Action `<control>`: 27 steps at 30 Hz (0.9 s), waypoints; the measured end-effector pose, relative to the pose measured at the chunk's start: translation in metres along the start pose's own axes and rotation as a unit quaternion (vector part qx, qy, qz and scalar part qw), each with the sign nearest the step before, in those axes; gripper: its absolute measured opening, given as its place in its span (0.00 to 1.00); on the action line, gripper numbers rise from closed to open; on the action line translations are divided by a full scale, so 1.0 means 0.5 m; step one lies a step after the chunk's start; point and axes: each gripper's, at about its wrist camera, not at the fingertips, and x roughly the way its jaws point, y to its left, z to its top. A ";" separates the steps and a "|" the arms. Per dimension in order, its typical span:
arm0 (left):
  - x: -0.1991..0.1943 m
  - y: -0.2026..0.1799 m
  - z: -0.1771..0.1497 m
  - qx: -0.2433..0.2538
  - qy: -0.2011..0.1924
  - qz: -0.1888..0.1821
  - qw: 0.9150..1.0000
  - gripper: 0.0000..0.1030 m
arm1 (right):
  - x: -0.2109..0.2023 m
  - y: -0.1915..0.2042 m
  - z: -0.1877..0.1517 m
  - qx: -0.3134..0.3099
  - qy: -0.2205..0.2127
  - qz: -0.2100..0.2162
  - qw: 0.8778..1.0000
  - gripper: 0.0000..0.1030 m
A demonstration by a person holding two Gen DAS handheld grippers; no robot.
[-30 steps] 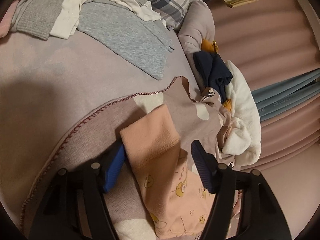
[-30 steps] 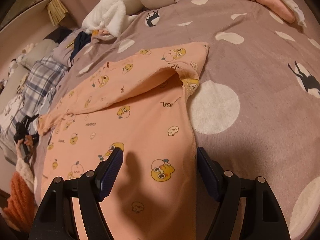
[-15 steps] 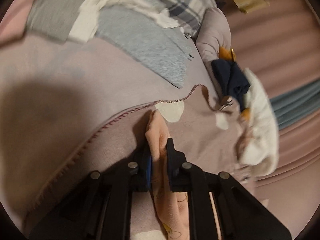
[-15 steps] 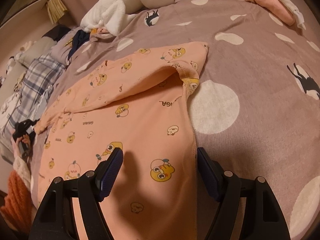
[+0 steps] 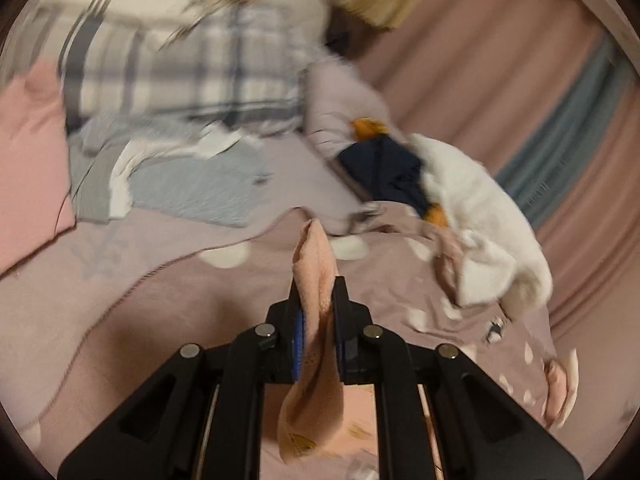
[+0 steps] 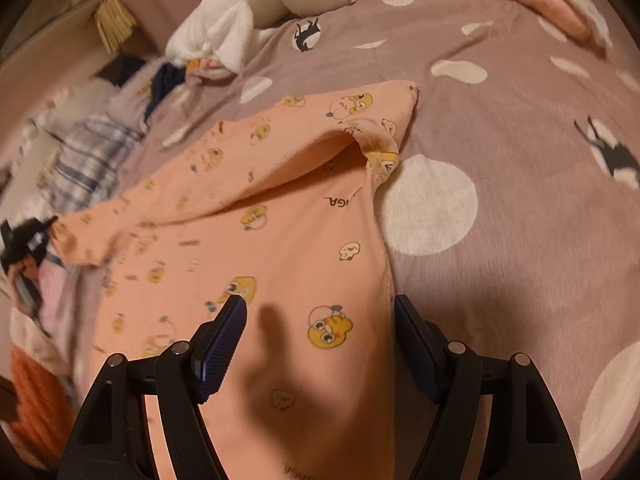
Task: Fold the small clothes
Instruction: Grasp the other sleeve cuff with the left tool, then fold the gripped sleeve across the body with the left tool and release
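My left claw (image 5: 316,300) has just closed on the sleeve end of the peach garment (image 6: 280,248), lifted off the dotted blanket (image 6: 500,140). My right claw (image 6: 320,320) hovers wide open over its body, holding nothing. Fold barely started; sleeves and body remain.

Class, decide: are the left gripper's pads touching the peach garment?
Touching. The left wrist view shows the left gripper clamping a bunched fold of the peach garment.

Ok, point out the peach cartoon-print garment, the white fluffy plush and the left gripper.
Peach cartoon-print garment (image 6: 296,240), right wrist view, flat printed middle.
White fluffy plush (image 5: 476,208), left wrist view, its body.
Left gripper (image 5: 318,300), left wrist view, between fingertips, clamped on the garment's bunched end.
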 end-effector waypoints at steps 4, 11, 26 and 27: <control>-0.021 -0.145 -0.045 0.063 0.000 -0.017 0.998 0.12 | -0.029 -0.051 0.007 0.053 -0.013 0.021 0.998 0.73; 0.012 -0.345 -0.148 0.098 0.047 -0.024 0.994 0.12 | -0.103 -0.140 -0.010 0.114 -0.043 -0.010 0.993 0.73; 0.193 -0.621 -0.472 0.158 0.156 -0.010 0.975 0.13 | -0.160 -0.224 -0.039 0.156 -0.059 0.012 0.986 0.73; 0.207 -0.624 -0.493 0.160 0.167 -0.001 0.973 0.13 | -0.163 -0.228 -0.039 0.155 -0.061 0.009 0.986 0.73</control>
